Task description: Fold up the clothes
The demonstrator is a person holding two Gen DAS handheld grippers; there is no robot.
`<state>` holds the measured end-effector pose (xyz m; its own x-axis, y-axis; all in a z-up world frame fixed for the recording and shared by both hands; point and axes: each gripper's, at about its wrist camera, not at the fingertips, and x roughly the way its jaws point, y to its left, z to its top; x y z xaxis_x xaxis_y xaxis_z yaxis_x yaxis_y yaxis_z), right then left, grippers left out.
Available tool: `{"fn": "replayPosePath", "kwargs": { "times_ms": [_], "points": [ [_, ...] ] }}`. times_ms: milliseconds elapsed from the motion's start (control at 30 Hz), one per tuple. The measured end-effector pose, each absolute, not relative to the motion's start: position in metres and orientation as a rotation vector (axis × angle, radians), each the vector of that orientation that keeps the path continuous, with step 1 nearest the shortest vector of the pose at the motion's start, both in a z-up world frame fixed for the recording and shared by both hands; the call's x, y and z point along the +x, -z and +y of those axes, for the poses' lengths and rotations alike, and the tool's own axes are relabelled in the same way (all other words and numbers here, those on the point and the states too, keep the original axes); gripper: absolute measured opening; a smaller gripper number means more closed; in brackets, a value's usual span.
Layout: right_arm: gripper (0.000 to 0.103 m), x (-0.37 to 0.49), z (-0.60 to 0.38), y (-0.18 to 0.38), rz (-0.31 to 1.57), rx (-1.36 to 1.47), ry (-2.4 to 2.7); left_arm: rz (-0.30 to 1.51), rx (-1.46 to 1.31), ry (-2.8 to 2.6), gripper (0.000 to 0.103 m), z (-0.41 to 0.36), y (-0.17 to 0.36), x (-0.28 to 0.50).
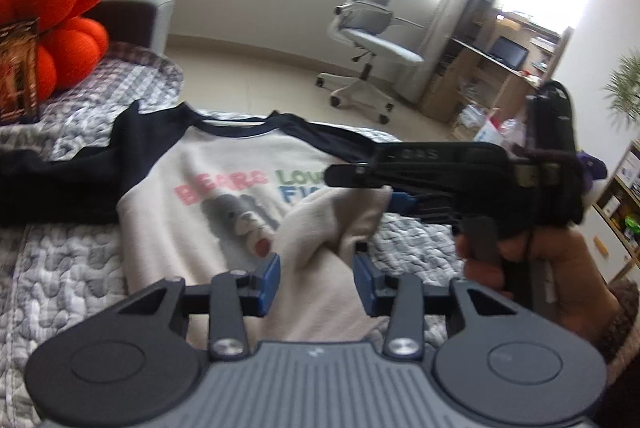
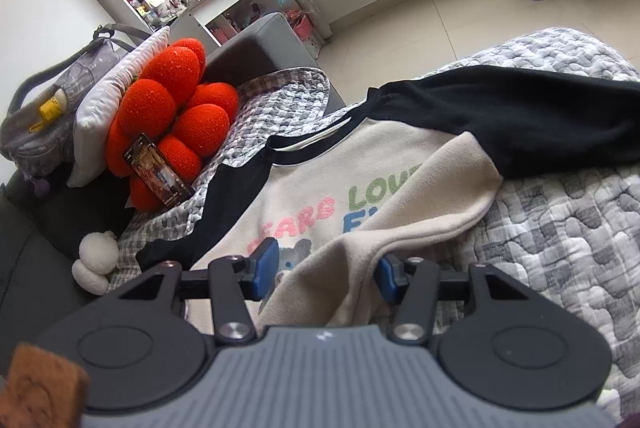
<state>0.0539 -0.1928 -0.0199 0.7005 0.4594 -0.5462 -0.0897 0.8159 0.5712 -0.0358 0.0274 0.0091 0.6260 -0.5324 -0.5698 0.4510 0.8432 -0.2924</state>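
Cream sweatshirt with black sleeves (image 2: pixel 320 184) flat on grey quilted bedspread (image 2: pixel 560 228), hem folded up. Left gripper (image 1: pixel 316 276) jaws apart, cream fabric between, pads clear. Right gripper (image 2: pixel 326 274) likewise parted around fold, not pinching.

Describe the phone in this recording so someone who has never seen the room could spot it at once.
Start at the bed with the grey quilted cover, where the cream and navy shirt lies. Beyond the shirt's left sleeve sits a big orange flower-shaped cushion. The phone leans upright against its lower petals: a thin dark slab with a lit screen, the only flat, hard thing among soft ones.
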Motion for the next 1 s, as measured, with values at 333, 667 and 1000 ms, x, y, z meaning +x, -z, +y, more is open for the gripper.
{"fn": "replayPosePath", "kwargs": {
  "times_ms": [333,667,1000],
  "points": [
    [0.055,0.058,-0.209,0.026,0.774,0.627,-0.334,0.71,0.216,0.645,0.05,-0.023,0.011,-0.055],
    [0.055,0.045,-0.221,0.027,0.807,0.61,-0.358,0.704,-0.012,0.572,0.009,0.011,-0.002,-0.041],
    [0.055,0.015,-0.23,0.017,0.802,0.616,-0.388,0.656,-0.354,0.553,0.009,0.045,-0.012,-0.029]
  ]
}}
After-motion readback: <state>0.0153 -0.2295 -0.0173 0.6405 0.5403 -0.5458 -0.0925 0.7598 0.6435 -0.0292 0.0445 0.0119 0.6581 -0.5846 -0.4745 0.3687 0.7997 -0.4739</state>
